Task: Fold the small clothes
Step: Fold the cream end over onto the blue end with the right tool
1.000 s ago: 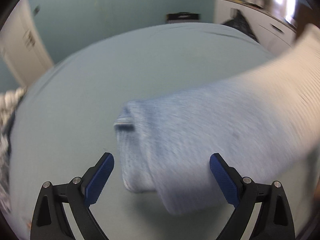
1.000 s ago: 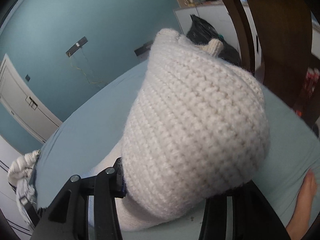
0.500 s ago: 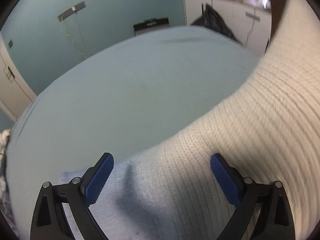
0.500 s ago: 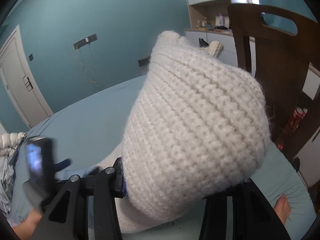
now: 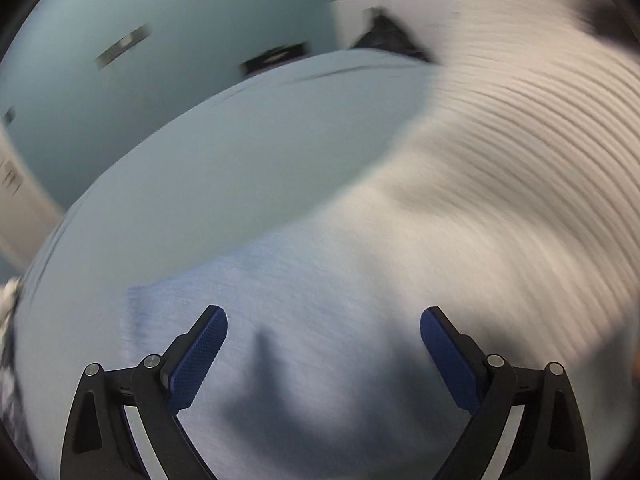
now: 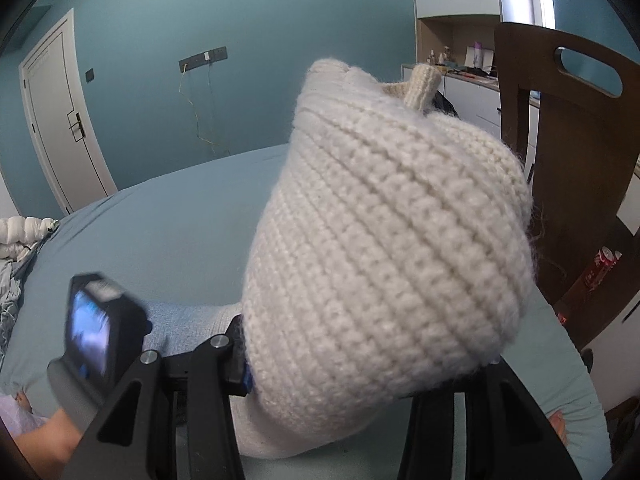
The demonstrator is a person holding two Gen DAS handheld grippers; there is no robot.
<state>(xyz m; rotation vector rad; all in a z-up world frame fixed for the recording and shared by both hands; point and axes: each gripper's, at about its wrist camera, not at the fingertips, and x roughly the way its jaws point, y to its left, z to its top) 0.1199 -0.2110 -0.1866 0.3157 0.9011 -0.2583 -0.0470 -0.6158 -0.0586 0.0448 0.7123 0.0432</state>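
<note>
Right gripper (image 6: 360,364) grips the bunched cream end of the knit garment (image 6: 384,248), lifted above the teal bed (image 6: 168,232), seemingly to carry it over, while left gripper (image 5: 324,344), jaws wide and empty, hovers above the garment's blue part lying at near left.

Two grippers (image 5: 324,354) (image 6: 360,364), one knitted garment (image 6: 384,248), one chair (image 6: 576,184), one door (image 6: 60,128), one red can (image 6: 602,266).

No legible text, label, brand, number or sign in either view, print on red can (image 6: 603,265) right of claw was unreadable
</note>
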